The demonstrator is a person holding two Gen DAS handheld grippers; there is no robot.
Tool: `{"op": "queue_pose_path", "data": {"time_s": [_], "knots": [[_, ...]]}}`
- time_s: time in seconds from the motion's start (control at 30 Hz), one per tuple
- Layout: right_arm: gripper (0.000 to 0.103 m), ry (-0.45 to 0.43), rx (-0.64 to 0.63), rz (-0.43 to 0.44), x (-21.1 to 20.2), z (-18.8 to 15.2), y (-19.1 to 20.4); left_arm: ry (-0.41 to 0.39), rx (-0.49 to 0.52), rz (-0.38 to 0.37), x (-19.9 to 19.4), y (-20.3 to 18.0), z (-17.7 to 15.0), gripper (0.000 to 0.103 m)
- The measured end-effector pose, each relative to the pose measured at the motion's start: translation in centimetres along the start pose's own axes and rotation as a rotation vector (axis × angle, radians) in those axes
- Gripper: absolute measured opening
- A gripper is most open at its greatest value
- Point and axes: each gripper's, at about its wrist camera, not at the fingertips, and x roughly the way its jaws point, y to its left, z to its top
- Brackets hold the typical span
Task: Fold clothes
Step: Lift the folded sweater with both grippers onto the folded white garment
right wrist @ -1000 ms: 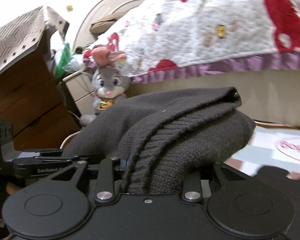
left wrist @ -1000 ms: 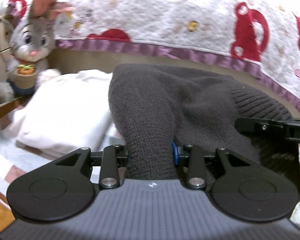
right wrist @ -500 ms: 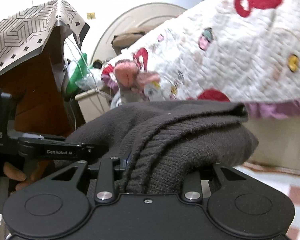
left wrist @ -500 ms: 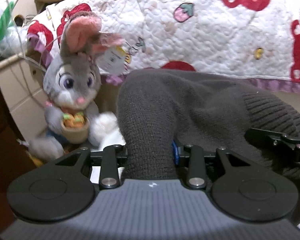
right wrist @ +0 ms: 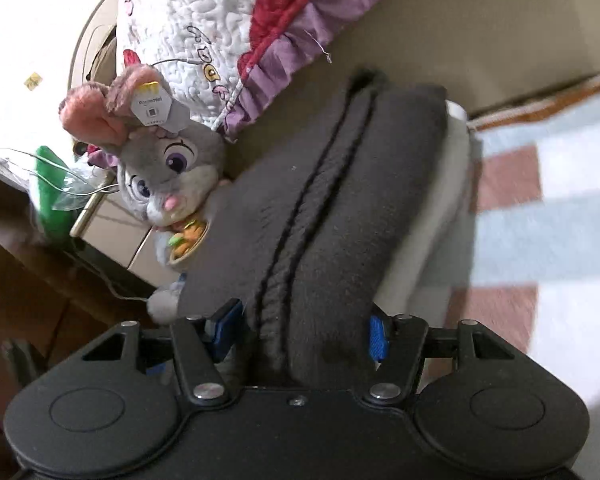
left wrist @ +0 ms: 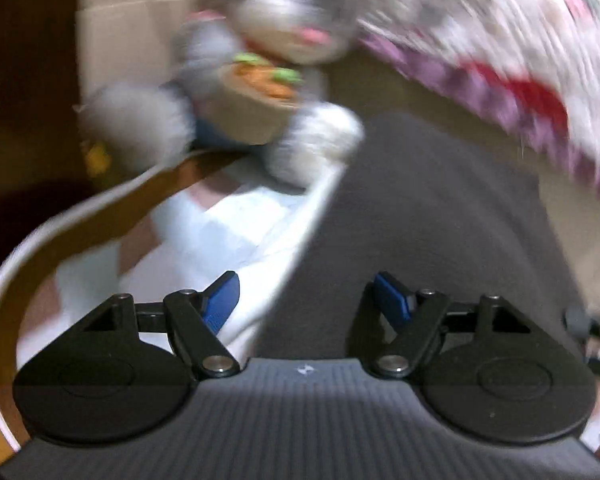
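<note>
Left wrist view, left gripper (left wrist: pixel 306 300): we see the fingers spread wide, gripping nothing; the picture is smeared.
Left wrist view, sweater: the folded dark grey sweater (left wrist: pixel 412 232) lies ahead of the fingers, partly over a white folded garment (left wrist: pixel 236 232), on the patterned rug (left wrist: pixel 140 236) near the plush rabbit (left wrist: pixel 268 60) and the quilt (left wrist: pixel 520 40).
Right wrist view, right gripper (right wrist: pixel 302 328): fingers parted, the sweater's near end (right wrist: pixel 320 220) between them; we cannot tell if the pads touch the knit.
Right wrist view, placement: the sweater sits atop the white garment (right wrist: pixel 440 220), close beside the rabbit (right wrist: pixel 160 160).
Step, our judgement: setting the folded sweater on the stack.
Doing it well: we would back both grippers straight out, low and level, so no finger snags the knit or drags the fold open, then check the edges align.
</note>
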Motion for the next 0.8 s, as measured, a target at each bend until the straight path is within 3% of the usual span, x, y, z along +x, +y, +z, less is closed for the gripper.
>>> {"op": "queue_pose_path", "data": {"time_s": [0.17,0.23,0.4,0.43,0.63,0.7,0.73,0.77,0.8], "knots": [[0.068,0.057,0.069,0.064,-2.3,-1.9,-0.8,-0.002,-0.297,-0.117,-0.3,4.3,-1.3,0.074],[0.068,0.087,0.068,0.065,-2.5,-2.8,-0.8,-0.008,-0.345,-0.162,0.3,4.8,-1.6,0.074],[0.076,0.113,0.118,0.060,-2.1,-4.2,-1.3,-0.017,-0.340,-0.195,1.7,3.6,-1.5,0.077],[0.082,0.101,0.121,0.047,-2.0,-4.3,-1.3,-0.009,-0.327,-0.189,2.1,3.4,-1.3,0.077],[0.084,0.134,0.190,0.041,0.5,-4.6,-0.9,0.051,-0.201,-0.086,4.1,1.5,-0.3,0.085],[0.073,0.162,0.218,0.071,1.2,-4.8,-0.8,0.108,-0.142,-0.082,4.2,1.2,1.3,0.069],[0.063,0.185,0.220,0.065,1.4,-4.7,-0.5,0.136,-0.089,-0.076,4.2,0.9,2.2,0.040],[0.055,0.205,0.224,0.069,1.4,-4.5,-0.2,0.158,0.008,-0.070,3.8,0.2,3.3,0.028],[0.052,0.219,0.234,0.099,1.1,-3.8,0.3,0.173,0.087,-0.070,3.3,-0.4,4.2,0.025]]}}
